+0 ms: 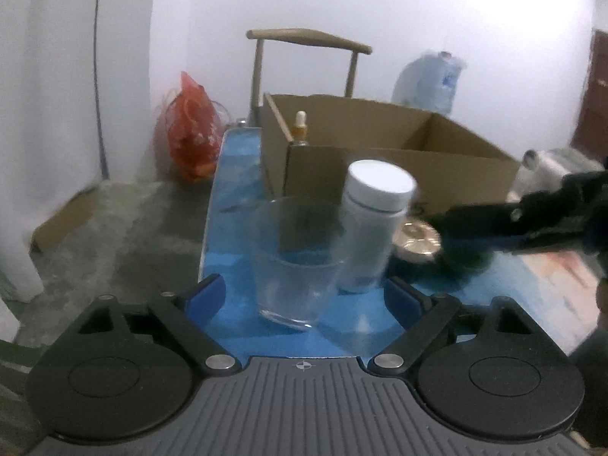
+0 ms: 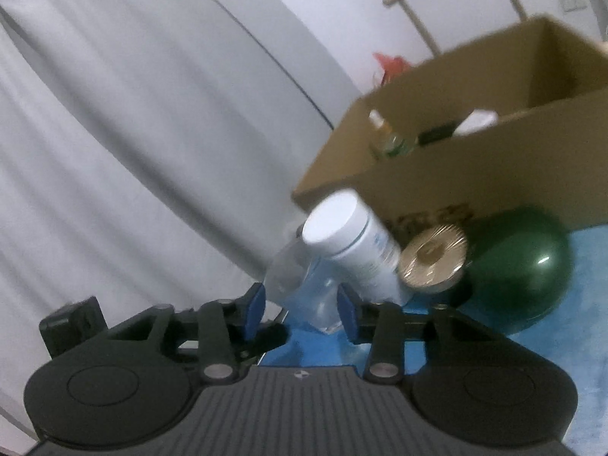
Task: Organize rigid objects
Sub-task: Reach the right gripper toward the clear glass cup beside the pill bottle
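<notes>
Standing on a blue worktop (image 1: 235, 326), a clear glass tumbler (image 1: 300, 258) with smooth, slightly flared walls sits between the wide-spread blue pads of the left tongs (image 1: 302, 296), which touch nothing. Just behind and to its right is a white plastic bottle (image 1: 374, 224), cylindrical with a flat screw cap, touching or nearly touching the glass. A round gold-foiled disc (image 1: 416, 241) lies beside the bottle, next to a glossy dark green ball (image 2: 520, 269). Behind them an open corrugated cardboard box (image 1: 326, 167) holds a small amber dropper bottle (image 1: 301, 129) in its near-left corner. The right tongs (image 2: 302, 309) are seen half open, their blue pads on either side of the glass base in that blurred view, though whether they touch it cannot be told. Beyond the worktop are a wooden chair (image 1: 307, 38), a red plastic bag (image 1: 192, 129) on the concrete floor and a large water jug (image 1: 431, 81).
</notes>
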`<state>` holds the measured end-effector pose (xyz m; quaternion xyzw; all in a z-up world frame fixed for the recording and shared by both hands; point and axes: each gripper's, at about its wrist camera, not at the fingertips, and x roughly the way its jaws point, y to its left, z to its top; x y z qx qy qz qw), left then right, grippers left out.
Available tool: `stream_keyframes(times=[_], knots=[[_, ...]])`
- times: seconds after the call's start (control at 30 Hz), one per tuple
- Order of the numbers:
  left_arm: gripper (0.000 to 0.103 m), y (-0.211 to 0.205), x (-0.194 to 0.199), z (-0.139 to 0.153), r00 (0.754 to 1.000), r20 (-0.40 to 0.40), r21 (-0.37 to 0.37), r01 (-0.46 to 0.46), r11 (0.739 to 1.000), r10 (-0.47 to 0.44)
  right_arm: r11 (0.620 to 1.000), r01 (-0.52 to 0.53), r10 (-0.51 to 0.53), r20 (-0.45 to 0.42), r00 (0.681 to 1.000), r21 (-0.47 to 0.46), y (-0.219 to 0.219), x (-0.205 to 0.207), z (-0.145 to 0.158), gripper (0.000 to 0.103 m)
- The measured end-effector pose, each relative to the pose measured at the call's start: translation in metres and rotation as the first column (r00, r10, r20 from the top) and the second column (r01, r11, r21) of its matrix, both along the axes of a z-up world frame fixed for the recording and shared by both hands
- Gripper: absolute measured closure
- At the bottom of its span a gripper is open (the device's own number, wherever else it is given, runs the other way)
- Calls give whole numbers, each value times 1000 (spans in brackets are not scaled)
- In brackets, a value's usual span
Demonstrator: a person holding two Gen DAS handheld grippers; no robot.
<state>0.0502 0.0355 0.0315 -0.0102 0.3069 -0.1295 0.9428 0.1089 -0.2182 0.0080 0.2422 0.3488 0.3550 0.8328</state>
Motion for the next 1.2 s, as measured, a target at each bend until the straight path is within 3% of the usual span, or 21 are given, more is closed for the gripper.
stream_keyframes(times=[0.17,0.43,0.57,0.93,1.03,1.1,1.2], knots=[[13,-6,6,-10,999,34,74,10,997,-12,1000,-4,3,-51,999,-21,30,15,-17,65],[26,-3,20,-22,998,16,53,64,997,-64,999,38,-39,-75,996,-15,45,28,-32,65],[37,-2,22,-25,996,14,29,90,996,-90,999,40,-41,-68,997,-15,49,29,-33,64],[46,-7,11,-22,995,10,22,94,995,-94,1000,-8,6,-75,997,-27,52,29,-33,64],[43,-8,7,-21,994,9,25,110,994,-110,1000,-8,6,-86,996,-21,48,29,-35,65],[23,-8,9,-20,995,17,42,94,995,-95,1000,7,-9,-90,996,-19,45,30,-34,64],[19,-10,16,-20,994,31,66,106,992,-109,999,37,-37,-91,995,-8,39,30,-34,62]])
